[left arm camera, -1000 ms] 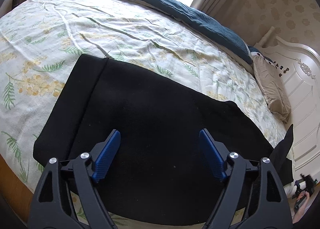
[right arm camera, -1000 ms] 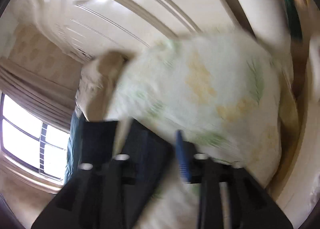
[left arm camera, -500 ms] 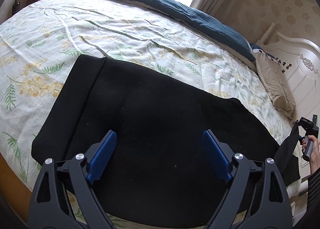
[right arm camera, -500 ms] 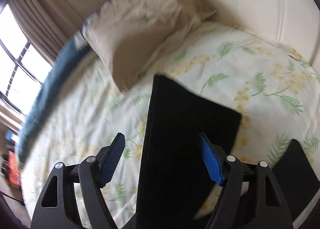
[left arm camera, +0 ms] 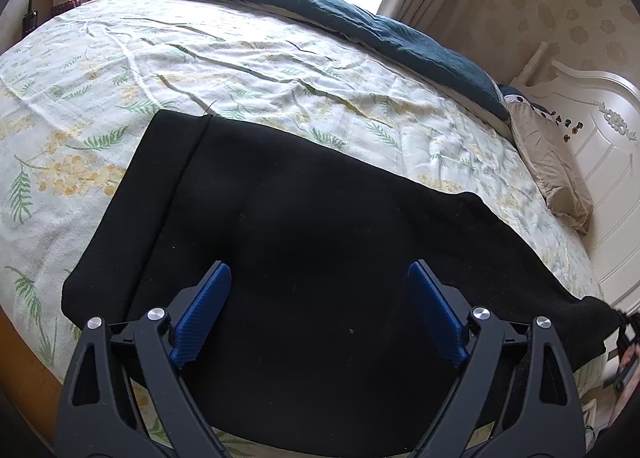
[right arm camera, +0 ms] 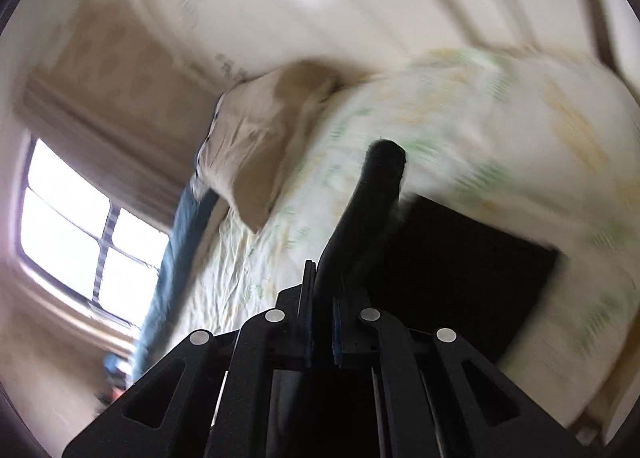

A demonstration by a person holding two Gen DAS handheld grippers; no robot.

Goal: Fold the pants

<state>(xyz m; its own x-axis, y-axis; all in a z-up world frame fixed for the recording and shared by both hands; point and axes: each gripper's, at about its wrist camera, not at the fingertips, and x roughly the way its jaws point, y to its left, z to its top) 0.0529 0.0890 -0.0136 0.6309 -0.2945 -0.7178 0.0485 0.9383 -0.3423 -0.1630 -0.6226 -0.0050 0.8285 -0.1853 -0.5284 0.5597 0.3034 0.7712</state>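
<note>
The bed [left arm camera: 280,70] fills most of the room from where I stand, a broad mattress under a crumpled cotton sheet printed with green fern sprigs and yellow blossom. Along its far edge by the window lies a long, thick teal quilt [left arm camera: 360,26], bunched into a soft ridge. A carved white headboard [left arm camera: 600,146] with raised panels closes off one end, and a limp beige pillow [left arm camera: 552,170] leans against it.

Spread flat across the near part of the sheet are the black pants [left arm camera: 320,242], a matte, slightly fuzzy fabric lying as one wide dark slab, with a straight seam-like fold running down near one side. Their far end trails off towards the headboard side of the bed.

The left hand-held gripper [left arm camera: 319,308] hangs over the middle of the pants with its jaws spread wide and nothing between them; the ribbed blue pads [left arm camera: 204,310] sit on black plastic arms with silver rivets. It does not touch the cloth as far as I can see.

The right hand-held gripper [right arm camera: 320,318] has just been closing and now pinches a narrow bunch of the black fabric, which rises out of the jaws as a rounded, rolled strip. That view is smeared with blur.
</note>
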